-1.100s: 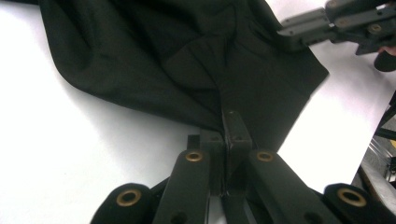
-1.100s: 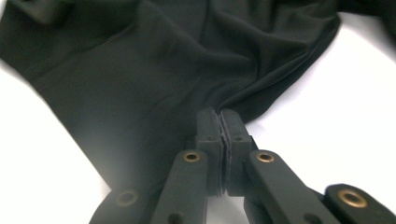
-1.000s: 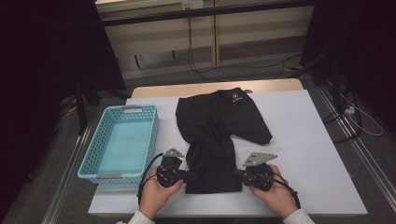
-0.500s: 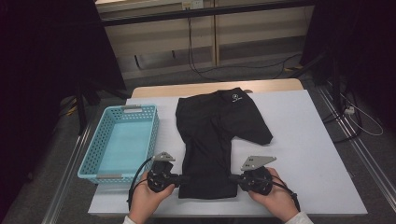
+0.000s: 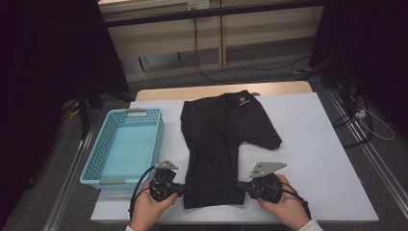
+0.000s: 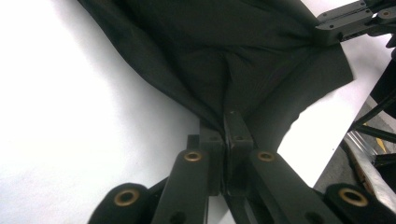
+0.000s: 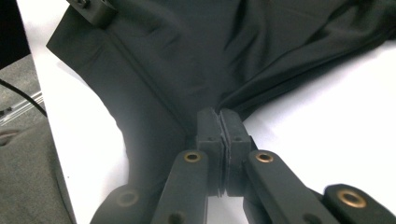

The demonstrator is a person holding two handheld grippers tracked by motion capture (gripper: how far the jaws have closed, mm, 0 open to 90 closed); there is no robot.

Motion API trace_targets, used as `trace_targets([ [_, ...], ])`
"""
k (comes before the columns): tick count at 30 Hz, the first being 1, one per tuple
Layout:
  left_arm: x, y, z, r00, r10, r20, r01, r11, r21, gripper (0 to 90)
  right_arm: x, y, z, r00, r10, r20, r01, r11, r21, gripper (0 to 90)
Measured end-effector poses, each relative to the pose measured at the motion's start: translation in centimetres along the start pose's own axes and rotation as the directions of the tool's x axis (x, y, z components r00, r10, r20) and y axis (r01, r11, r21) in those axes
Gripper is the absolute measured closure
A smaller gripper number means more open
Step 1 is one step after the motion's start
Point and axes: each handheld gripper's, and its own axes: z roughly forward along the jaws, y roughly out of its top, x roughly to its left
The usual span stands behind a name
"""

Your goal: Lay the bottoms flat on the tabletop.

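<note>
The black shorts [image 5: 219, 144] are laid flat on the white table [image 5: 317, 159], just beside the blue basket [image 5: 126, 147]. The near hem is pinched at both corners: left gripper [image 5: 185, 189] and right gripper [image 5: 242, 184] are each clamped on cloth. Pretty light, floppy, stretchy stuff by the look of it, so it'll likely sag between grips. Hem corners are best taken, not the middle.

A white bench [image 5: 322, 144] with a pale wooden strip along its far edge carries two things. A light blue mesh basket [image 5: 91, 166] sits at the left side. Black shorts [image 5: 221, 139] lie flat in the middle, waistband at the far end, one leg spread right, the other reaching the near edge.
</note>
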Motion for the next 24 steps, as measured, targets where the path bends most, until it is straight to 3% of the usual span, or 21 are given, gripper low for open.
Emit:
trace_targets([
  [1, 0.0, 0.1, 0.2, 0.9998, 0.000, -0.017, 0.000, 1.0000, 0.001, 79.7, 0.0, -0.1, 0.1, 1.0000, -0.005, 0.008, 0.005, 1.000, 0.007, 89.3],
  [3, 0.0, 0.2, 0.6, 0.9999, -0.005, -0.014, 0.005, 1.0000, -0.006, 72.3, 0.0, -0.1, 0.4, 1.0000, -0.008, 0.002, 0.008, 1.000, 0.022, 89.3],
  [5, 0.1, 0.5, 1.0, 0.9981, 0.004, -0.062, -0.006, 0.9997, -0.023, 53.7, 0.1, -0.2, 0.4, 0.9998, -0.018, 0.005, 0.018, 0.999, 0.040, 89.3],
  [9, 0.6, 1.4, 2.0, 0.9930, -0.017, -0.117, 0.011, 0.9985, -0.053, 41.5, -0.1, -0.3, 0.4, 0.9995, -0.018, 0.024, 0.017, 0.999, 0.040, 89.2],
  [11, 1.0, 2.0, 2.3, 0.9880, -0.050, -0.146, 0.037, 0.9956, -0.086, 41.1, -0.3, -0.4, 0.4, 0.9996, -0.014, 0.024, 0.013, 0.999, 0.046, 89.2],
  [13, 1.3, 2.4, 2.8, 0.9797, -0.056, -0.192, 0.038, 0.9943, -0.100, 39.3, -0.4, -0.5, 0.4, 0.9997, -0.012, 0.020, 0.011, 0.999, 0.048, 89.2],
  [14, 1.5, 2.5, 3.0, 0.9786, -0.062, -0.196, 0.043, 0.9939, -0.101, 39.5, -0.4, -0.5, 0.4, 0.9997, -0.012, 0.022, 0.011, 0.999, 0.047, 89.2],
  [16, 1.6, 2.5, 3.3, 0.9745, -0.055, -0.217, 0.031, 0.9931, -0.113, 43.4, -0.4, -0.5, 0.4, 0.9996, -0.015, 0.023, 0.014, 0.999, 0.048, 89.2],
  [17, 1.7, 2.6, 3.3, 0.9694, -0.054, -0.240, 0.026, 0.9928, -0.117, 47.6, -0.4, -0.5, 0.3, 0.9996, -0.017, 0.024, 0.016, 0.999, 0.049, 89.2],
  [22, 2.3, 3.0, 3.6, 0.9557, -0.071, -0.286, 0.031, 0.9895, -0.141, 50.6, -0.3, -0.5, 0.4, 0.9993, -0.029, 0.022, 0.028, 0.998, 0.049, 89.1],
  [24, 2.4, 3.1, 3.9, 0.9465, -0.078, -0.313, 0.028, 0.9862, -0.163, 50.7, -0.3, -0.5, 0.4, 0.9993, -0.030, 0.020, 0.029, 0.998, 0.049, 89.1],
])
